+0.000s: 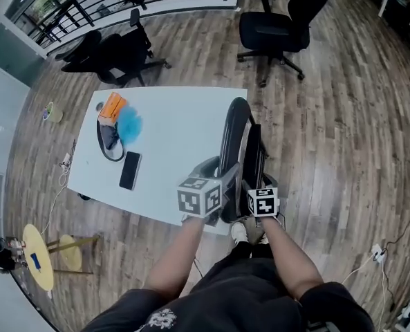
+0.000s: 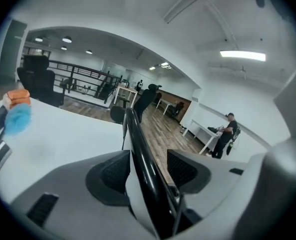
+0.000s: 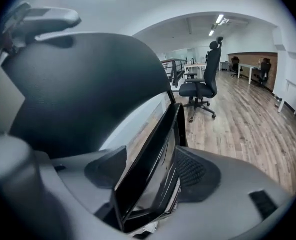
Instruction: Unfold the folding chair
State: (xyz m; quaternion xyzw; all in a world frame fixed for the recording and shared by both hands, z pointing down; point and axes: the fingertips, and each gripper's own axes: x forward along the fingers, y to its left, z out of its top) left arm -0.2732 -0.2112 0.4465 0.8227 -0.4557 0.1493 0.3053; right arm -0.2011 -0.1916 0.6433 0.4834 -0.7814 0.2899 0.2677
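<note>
Nearest, at the end of the forearms: left gripper (image 1: 222, 180), jaws spread wide, straddling the black curved rim of the folding chair (image 1: 235, 133) without pinching it (a gap showing beside the rim in the left gripper view). Just beside it, right gripper (image 1: 257, 185), likewise parted, astride the thin edge of a flat black panel, seemingly the folded seat. Pads close to it, no squeeze evident.

Chair folded flat, standing on edge on the wood floor (image 1: 329, 137), hard against the right side of the white table (image 1: 184, 126), between table and both hands.

Judged from the look: rigid frame and hard glossy plastic, so likely slippery under the pads. Moderately heavy, apt to tip or skid on smooth boards once levered. Best taken with one grip on the backrest rim near its top, to steady, and the other on the seat's free edge, to swing it down and away. Worth closing firmly before pulling, and minding the hinge gap.

Farther off, on the table: a dark phone (image 1: 130, 170), a blue fluffy thing (image 1: 130, 124), an orange box (image 1: 111, 108). Beyond, a black office chair (image 1: 274, 26), then railings (image 1: 87, 5) at the far side.
</note>
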